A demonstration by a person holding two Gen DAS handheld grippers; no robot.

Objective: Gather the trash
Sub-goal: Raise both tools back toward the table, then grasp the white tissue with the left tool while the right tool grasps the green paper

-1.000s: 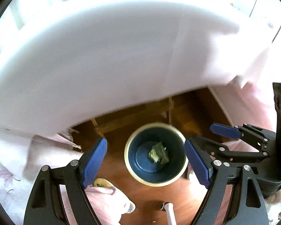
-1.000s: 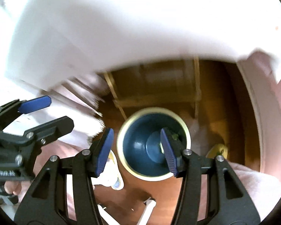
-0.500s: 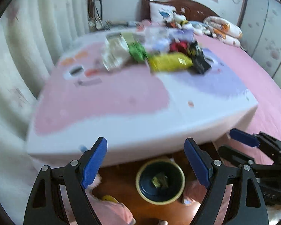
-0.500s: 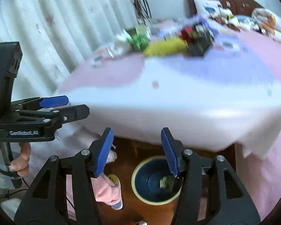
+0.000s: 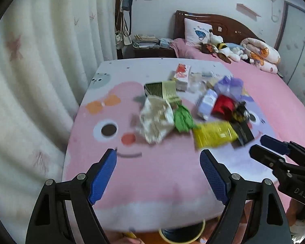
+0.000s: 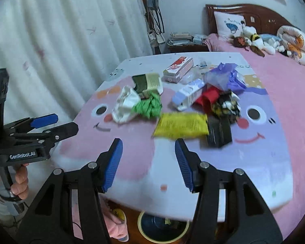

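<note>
Trash lies heaped on a pink and lilac cartoon tablecloth (image 5: 152,174) (image 6: 136,148): a crumpled white bag (image 5: 155,118) (image 6: 125,104), a green wrapper (image 5: 183,119) (image 6: 149,105), a yellow packet (image 5: 214,134) (image 6: 182,125), a red wrapper (image 5: 223,104) (image 6: 208,95) and a black packet (image 6: 219,131). My left gripper (image 5: 158,174) hovers open and empty over the near table edge. My right gripper (image 6: 148,164) is open and empty just short of the yellow packet. A blue bin (image 6: 162,227) with a cream rim stands on the floor below the table edge, with a scrap inside.
White curtains (image 5: 40,71) hang on the left. A bed (image 6: 290,85) with plush toys and a wooden headboard lies behind and right of the table. A person's hand (image 6: 20,179) holds the left gripper's handle. A pink slipper (image 6: 117,223) is beside the bin.
Both grippers have risen from over the bin to above the table edge, so the tabletop and its trash have come into view. Neither gripper's opening has changed.
</note>
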